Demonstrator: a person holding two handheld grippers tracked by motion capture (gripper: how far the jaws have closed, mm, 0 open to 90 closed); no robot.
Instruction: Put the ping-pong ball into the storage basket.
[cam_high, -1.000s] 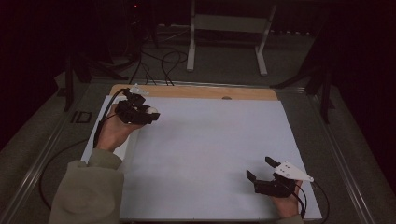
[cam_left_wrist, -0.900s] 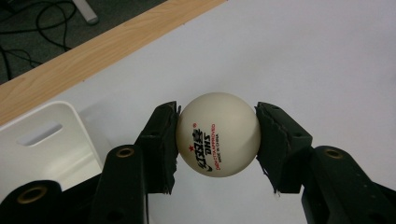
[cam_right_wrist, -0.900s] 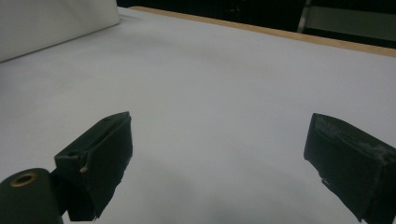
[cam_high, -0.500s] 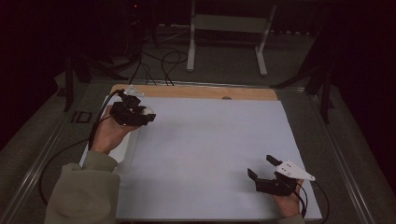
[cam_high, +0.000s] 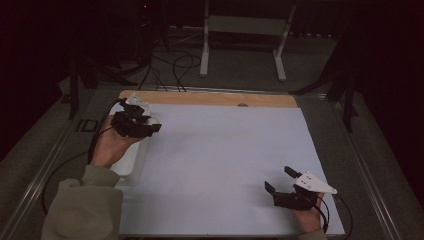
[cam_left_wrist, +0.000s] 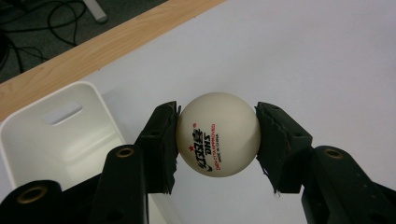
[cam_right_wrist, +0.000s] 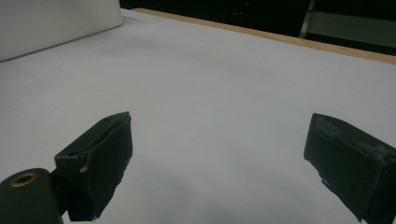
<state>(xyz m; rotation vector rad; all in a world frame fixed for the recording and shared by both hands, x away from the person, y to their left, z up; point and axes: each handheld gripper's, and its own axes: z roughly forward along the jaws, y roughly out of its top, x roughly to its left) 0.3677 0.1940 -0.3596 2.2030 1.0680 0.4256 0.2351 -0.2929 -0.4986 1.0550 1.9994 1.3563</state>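
Right, the table tennis ball (cam_left_wrist: 218, 134) is pinched between my left gripper (cam_left_wrist: 217, 140)'s two black jaws, one pad pressed on each side of it, red and black print facing the camera, and it hangs in the air just beside the white bin (cam_left_wrist: 60, 135), over the pale table sheet (cam_left_wrist: 303, 56) and not over the bin's hollow. From the high view that left gripper (cam_high: 134, 122) sits at the far left of the sheet, above the bin (cam_high: 131, 162), close to the wooden strip (cam_high: 210, 98) at the table's far edge. My right gripper (cam_high: 292, 192) rests low near the front right corner, well apart from all this, its jaws spread wide with nothing between them; in its own view I see bare sheet between the pads (cam_right_wrist: 100, 158). Now, the risks, as I judge them: the ball is smooth and round and held on two small patches, so any easing of the squeeze could let it squirt out. And if I let go where it hangs now, it looks likely to land on the sheet beside the rim, bounce and roll off toward the table edge. A drop onto the bin's wall could clip it outward too.
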